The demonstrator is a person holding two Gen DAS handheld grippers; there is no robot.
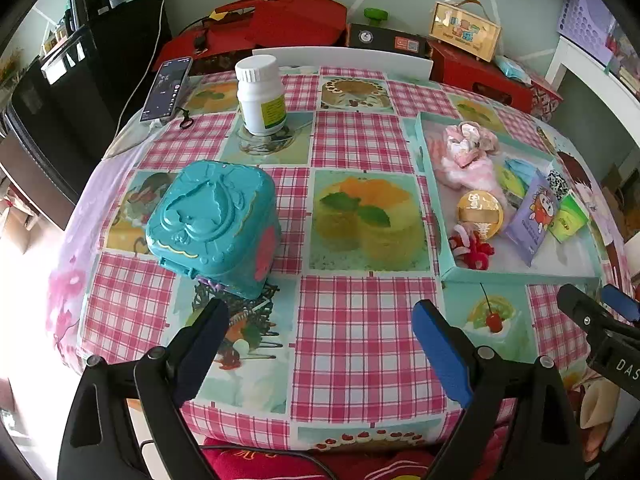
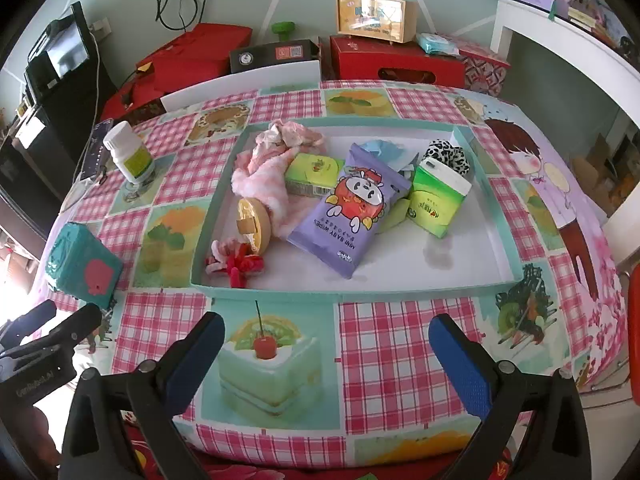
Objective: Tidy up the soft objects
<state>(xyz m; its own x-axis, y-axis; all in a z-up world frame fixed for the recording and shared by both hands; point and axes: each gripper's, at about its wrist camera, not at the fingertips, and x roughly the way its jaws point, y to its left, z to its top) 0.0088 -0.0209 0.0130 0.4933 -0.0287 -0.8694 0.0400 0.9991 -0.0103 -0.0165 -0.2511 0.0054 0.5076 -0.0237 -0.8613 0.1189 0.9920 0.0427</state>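
A shallow teal tray [image 2: 264,294] [image 1: 516,276] holds soft things: a pink fluffy cloth [image 2: 260,172] [image 1: 468,164], a purple baby-wipes pack [image 2: 348,216] [image 1: 532,216], green tissue packs [image 2: 436,200], a leopard scrunchie [image 2: 448,158], a blue cloth [image 2: 384,152], a red-and-white hair tie [image 2: 236,266] [image 1: 472,246] and a round gold case [image 2: 252,224] [image 1: 480,212]. My left gripper [image 1: 320,328] is open and empty over the table's front, left of the tray. My right gripper [image 2: 326,344] is open and empty in front of the tray.
A teal plastic box [image 1: 216,224] [image 2: 80,268] stands at the front left. A white pill bottle [image 1: 262,94] [image 2: 128,152] and a phone [image 1: 166,88] are at the back left. Red boxes [image 2: 396,64] and a small clock [image 2: 376,14] sit behind the table.
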